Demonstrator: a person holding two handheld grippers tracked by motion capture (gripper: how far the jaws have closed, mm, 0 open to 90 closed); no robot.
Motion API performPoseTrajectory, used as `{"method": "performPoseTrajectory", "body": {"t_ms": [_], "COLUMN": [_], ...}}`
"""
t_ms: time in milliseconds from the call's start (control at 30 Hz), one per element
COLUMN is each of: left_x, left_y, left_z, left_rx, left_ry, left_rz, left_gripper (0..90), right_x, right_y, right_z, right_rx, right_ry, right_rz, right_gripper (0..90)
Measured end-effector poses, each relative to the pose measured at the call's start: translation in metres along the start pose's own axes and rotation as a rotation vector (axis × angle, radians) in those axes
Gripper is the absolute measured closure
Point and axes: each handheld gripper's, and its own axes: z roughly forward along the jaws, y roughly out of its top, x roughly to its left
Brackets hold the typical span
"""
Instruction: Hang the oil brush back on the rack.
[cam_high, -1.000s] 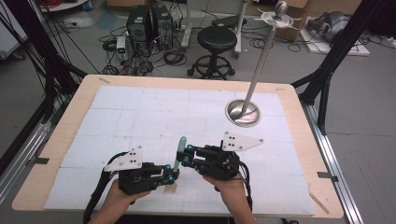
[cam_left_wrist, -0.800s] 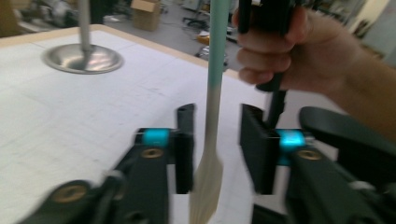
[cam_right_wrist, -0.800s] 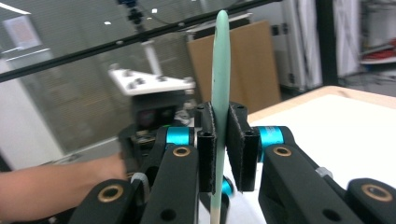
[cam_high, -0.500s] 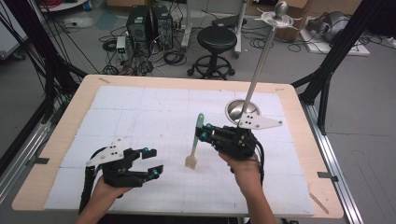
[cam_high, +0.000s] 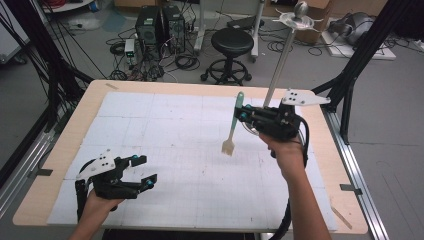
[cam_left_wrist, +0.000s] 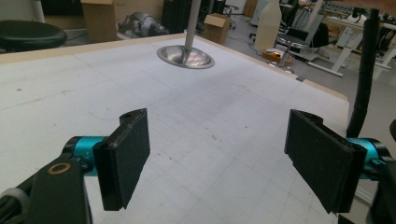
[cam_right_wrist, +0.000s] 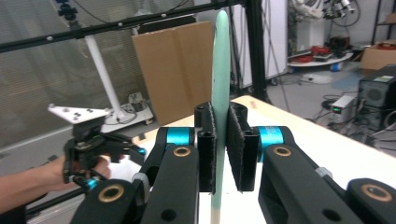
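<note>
My right gripper (cam_high: 243, 116) is clamped on the green handle of a spatula (cam_high: 232, 125), and in the right gripper view the two black pads (cam_right_wrist: 207, 149) press flat against the pale green shaft (cam_right_wrist: 219, 70) from either side, the handle rising straight up between them and running on down below. From the high view the spatula hangs nearly upright over the right half of the table, green end up and its cream blade (cam_high: 228, 147) pointing down, lifted clear of the white gridded mat (cam_high: 165, 130). The hand carrying it comes in from the lower right, with the grey three-cornered plate (cam_high: 305, 98) sitting on top of the gripper. Just behind that gripper stands a metal pole (cam_high: 280, 60) on a round steel base (cam_left_wrist: 186, 56), near the far right edge of the table. My left gripper (cam_high: 142, 172) sits low over the near left corner of the mat, well apart from the spatula; its jaws have just been opening and now stand wide with nothing between them, and in the left gripper view I see only bare mat between the two pads (cam_left_wrist: 126, 158). In the right gripper view that left gripper (cam_right_wrist: 135, 154) shows farther off at the left, held in the other hand. Beyond the wooden table edge (cam_high: 150, 86) there is a black stool (cam_high: 230, 42) and a tangle of cables around computer towers (cam_high: 157, 25) on the floor.
</note>
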Motion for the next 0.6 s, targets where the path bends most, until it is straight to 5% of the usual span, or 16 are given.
{"method": "performPoseTrajectory", "body": {"t_ms": [167, 600], "left_x": [0.005, 0.010], "left_y": [0.000, 0.002], "left_z": [-0.005, -0.011], "left_rx": [-0.017, -0.043], "left_ry": [0.023, 0.044], "left_rz": [-0.002, 0.012], "left_gripper": [22.7, 22.6], "right_x": [-0.019, -0.064], "right_y": [0.019, 0.067], "right_z": [-0.016, -0.045], "right_rx": [-0.039, -0.039], "right_ry": [-0.011, -0.090], "right_rz": [0.003, -0.005], "right_gripper": [83.0, 83.0]}}
